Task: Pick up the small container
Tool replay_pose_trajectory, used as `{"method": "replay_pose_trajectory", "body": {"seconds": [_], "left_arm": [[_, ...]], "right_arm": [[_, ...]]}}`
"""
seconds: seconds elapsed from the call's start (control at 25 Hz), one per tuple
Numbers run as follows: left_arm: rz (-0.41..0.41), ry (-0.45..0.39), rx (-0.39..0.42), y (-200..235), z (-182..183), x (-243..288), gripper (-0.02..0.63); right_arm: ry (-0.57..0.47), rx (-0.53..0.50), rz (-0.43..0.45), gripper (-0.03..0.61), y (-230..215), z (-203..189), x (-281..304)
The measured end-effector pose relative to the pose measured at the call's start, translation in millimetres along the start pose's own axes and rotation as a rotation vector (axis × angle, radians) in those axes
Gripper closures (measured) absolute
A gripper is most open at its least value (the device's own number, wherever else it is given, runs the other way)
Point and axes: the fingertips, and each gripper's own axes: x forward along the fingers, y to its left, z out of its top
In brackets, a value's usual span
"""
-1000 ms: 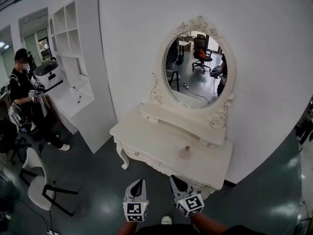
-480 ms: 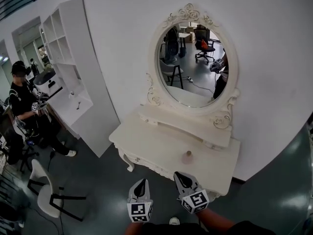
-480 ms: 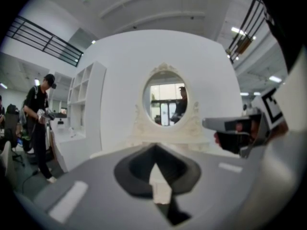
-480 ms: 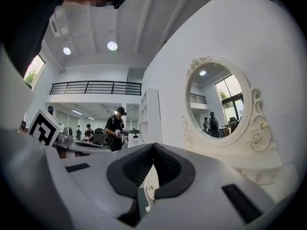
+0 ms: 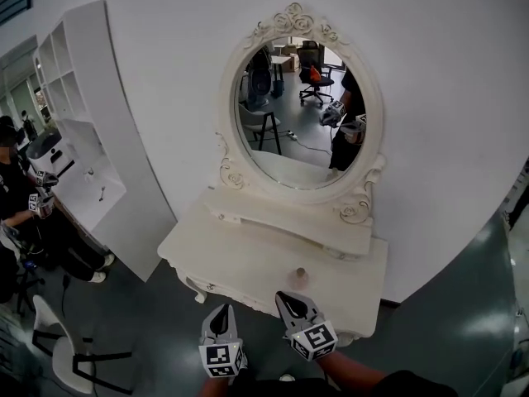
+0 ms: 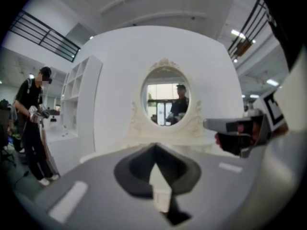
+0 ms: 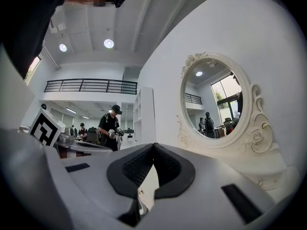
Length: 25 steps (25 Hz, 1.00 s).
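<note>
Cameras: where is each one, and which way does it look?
Head view: on the person's head, looking down at dressing table and small container; left tongs, right tongs show.
Left gripper view: on left tongs, facing mirror; own shut jaws, right tongs show.
Right gripper view: on right tongs, facing mirror; own shut jaws, left tongs show.
All share the mirror.

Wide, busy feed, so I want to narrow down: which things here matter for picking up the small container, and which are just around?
For the job: small container on the dressing table; right gripper, shut, the nearer one; left gripper, shut.
Just around: oval mirror; white shelf unit; chair; person at far left.
</note>
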Motion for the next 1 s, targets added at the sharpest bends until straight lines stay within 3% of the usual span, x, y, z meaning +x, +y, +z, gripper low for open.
{"method": "replay_pose_trajectory", "body": {"seconds": [0.48,1.0], "left_arm": [[-0.179,-0.016,0.019,42.0,22.7,82.9,0.606],[-0.382,-0.017,0.029,65.8,22.8,134.5,0.606]], "right_arm": [[-0.010,-0.021,-0.149,0.574,-21.5,12.8,73.1],[0.015,-0.046,-0.316,0.574,-23.0,4.8,112.7]]}}
